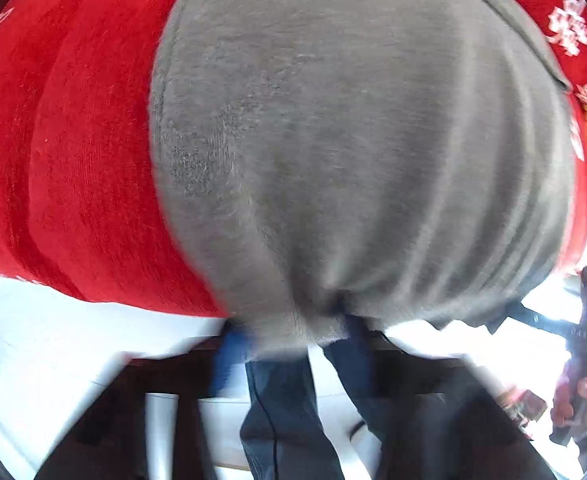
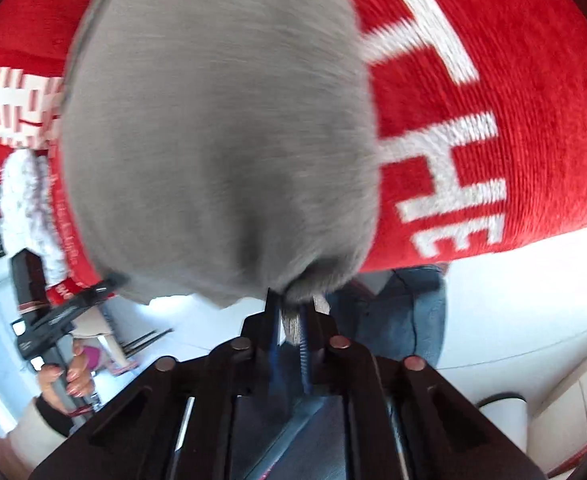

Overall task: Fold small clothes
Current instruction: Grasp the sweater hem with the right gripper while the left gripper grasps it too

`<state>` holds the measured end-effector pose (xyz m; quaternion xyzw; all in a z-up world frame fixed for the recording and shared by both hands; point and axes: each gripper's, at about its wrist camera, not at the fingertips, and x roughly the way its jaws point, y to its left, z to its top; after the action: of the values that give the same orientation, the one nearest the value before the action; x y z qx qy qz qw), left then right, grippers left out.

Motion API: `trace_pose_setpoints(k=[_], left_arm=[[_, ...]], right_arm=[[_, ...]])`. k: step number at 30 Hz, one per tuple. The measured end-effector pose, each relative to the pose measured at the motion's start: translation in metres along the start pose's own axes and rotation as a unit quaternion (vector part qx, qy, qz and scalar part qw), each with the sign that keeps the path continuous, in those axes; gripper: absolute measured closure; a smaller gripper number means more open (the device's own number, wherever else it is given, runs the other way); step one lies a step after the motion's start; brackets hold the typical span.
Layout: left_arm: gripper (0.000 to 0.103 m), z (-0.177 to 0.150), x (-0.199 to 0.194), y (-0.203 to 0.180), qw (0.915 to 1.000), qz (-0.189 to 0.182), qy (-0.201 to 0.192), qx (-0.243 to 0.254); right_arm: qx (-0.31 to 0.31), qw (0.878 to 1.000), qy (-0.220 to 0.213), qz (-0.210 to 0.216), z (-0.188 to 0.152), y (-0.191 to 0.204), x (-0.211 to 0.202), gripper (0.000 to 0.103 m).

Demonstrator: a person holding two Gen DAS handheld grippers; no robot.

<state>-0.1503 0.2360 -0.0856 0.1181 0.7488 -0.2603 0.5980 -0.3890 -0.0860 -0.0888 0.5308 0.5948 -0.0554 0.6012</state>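
A small grey garment [image 1: 353, 152] hangs in the air and fills most of both views; it also shows in the right wrist view [image 2: 221, 140]. My left gripper [image 1: 313, 332] is shut on one bunched edge of it. My right gripper [image 2: 295, 308] is shut on another edge, with cloth pinched between the fingers. The grey cloth stretches between the two grippers. Each view shows the other hand and its gripper at the side: the right gripper in the left wrist view [image 1: 581, 352], the left gripper in the right wrist view [image 2: 53, 320].
Behind the garment is the person's red sweater [image 1: 73, 160] with white lettering [image 2: 449, 132]. Blue jeans [image 2: 397, 312] and a pale floor [image 1: 53, 340] show below. A white cylinder [image 2: 501, 412] stands low right.
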Motion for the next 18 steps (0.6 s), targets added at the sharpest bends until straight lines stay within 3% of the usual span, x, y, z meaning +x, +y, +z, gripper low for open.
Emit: trace_pose_setpoints(k=[4, 8, 14, 18], left_arm=[[0.09, 0.0, -0.034, -0.001, 0.9979, -0.062, -0.014, 0.011], [0.09, 0.015, -0.073, -0.009, 0.9939, -0.083, -0.06, 0.04], [0.09, 0.077, -0.104, -0.011, 0.9863, -0.092, -0.127, 0.051], [0.09, 0.119, -0.117, -0.005, 0.9853, -0.083, -0.145, 0.037]], right_arm=[[0.007, 0.996, -0.052, 0.078, 0.007, 0.023, -0.042, 0.098], [0.011, 0.985, -0.115, 0.125, 0.038, 0.049, -0.079, 0.098], [0.002, 0.978, -0.17, 0.119, 0.092, 0.078, -0.097, 0.098], [0.005, 0.978, -0.183, 0.098, 0.123, 0.089, -0.105, 0.098]])
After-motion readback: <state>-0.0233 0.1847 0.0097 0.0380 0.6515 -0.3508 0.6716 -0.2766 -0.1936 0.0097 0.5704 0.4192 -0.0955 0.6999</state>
